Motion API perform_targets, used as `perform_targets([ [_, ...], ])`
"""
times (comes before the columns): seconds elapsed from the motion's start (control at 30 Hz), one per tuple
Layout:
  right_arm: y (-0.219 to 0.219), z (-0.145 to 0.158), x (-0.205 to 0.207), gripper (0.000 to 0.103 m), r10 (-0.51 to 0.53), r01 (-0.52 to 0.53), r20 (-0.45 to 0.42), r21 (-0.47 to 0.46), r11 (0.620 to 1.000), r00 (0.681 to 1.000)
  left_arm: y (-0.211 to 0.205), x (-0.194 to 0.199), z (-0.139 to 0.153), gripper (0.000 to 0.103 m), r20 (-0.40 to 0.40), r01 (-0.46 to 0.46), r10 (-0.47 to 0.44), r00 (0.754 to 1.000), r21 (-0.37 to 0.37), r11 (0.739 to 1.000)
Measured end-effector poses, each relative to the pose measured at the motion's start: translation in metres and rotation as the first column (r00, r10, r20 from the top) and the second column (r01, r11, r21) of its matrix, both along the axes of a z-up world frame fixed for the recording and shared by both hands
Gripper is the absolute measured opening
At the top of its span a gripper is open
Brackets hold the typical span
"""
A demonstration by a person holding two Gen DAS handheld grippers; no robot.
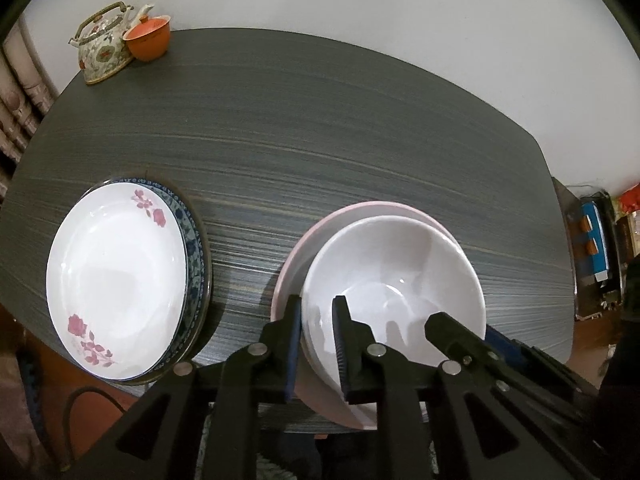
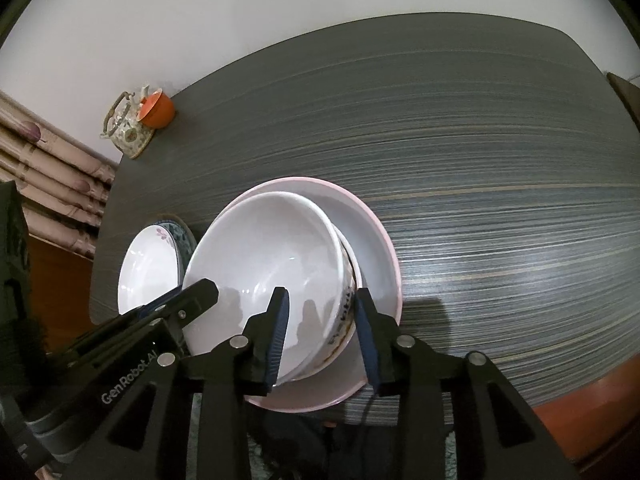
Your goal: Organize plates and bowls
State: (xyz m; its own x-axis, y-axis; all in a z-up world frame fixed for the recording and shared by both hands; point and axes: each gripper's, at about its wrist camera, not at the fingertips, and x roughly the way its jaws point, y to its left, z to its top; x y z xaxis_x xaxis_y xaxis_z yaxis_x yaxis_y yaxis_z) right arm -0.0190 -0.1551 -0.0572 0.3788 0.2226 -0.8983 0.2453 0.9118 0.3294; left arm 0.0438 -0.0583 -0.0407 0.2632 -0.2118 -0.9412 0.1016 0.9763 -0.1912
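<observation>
- White bowl (image 1: 394, 280) sits inside the pink bowl (image 1: 296, 264), near edge of the surface (image 1: 320, 120), right of the plates. In the right view it leans left, off-centre — a printed bowl (image 2: 347, 312) seems nested just under it.
- Risk, as I judge it: both grippers work one rim from opposite sides. If one lifts or pulls ahead of the other, the bowl tips or twists out of the pinch.
- Risk: glazed rim, narrow pads — a slip is likely if the bite is shallow.
- Risk: nested bowls may stick and come up together, then drop. The stack is close to the near edge, so a shove could send it off.
- Plate stack (image 1: 120, 280) lies to the left, flowered plate on a blue-patterned one, slightly offset; a wide swing could clip it.
- Left gripper (image 1: 316, 308): fingers narrow, straddling the white bowl's near-left rim, one inside, one outside. Pads look close to the wall; firm contact — cannot tell.
- Right gripper (image 2: 322, 300): fingers set moderately apart, straddling the near-right wall, left finger inside. A gap shows at the outer pad, so not clamped.
- Teapot (image 1: 106, 46) and orange cup (image 1: 148, 40) far left, well apart.
</observation>
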Motion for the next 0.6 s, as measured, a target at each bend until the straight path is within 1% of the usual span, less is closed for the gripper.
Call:
perform_targets([
  [0.13,-0.003,0.001,-0.001,0.033,-0.003,0.003,0.002,0.008,1.000,1.000,0.002,0.000,0.006,0.018,0.016,0.001,-0.001,1.000,-0.008,1.000],
  [0.2,-0.005,0.003,-0.002,0.035,-0.005,0.005,0.003,0.018,1.000,1.000,0.004,0.000,0.010,0.023,0.025,0.001,0.000,1.000,-0.012,1.000],
  [0.33,-0.006,0.011,-0.006,0.037,-0.006,0.005,0.026,0.026,1.000,1.000,0.012,0.001,0.021,0.027,0.040,-0.006,0.007,0.999,-0.039,0.999],
  [0.5,-0.012,0.021,-0.012,0.039,-0.020,0.019,0.048,0.032,0.999,0.999,0.029,0.001,0.032,0.030,0.045,-0.042,0.045,0.998,-0.070,0.997],
  [0.6,-0.019,0.026,-0.016,0.039,-0.040,0.038,0.061,0.040,0.998,0.997,0.040,0.003,0.034,0.031,0.027,-0.071,0.074,0.997,-0.095,0.993],
])
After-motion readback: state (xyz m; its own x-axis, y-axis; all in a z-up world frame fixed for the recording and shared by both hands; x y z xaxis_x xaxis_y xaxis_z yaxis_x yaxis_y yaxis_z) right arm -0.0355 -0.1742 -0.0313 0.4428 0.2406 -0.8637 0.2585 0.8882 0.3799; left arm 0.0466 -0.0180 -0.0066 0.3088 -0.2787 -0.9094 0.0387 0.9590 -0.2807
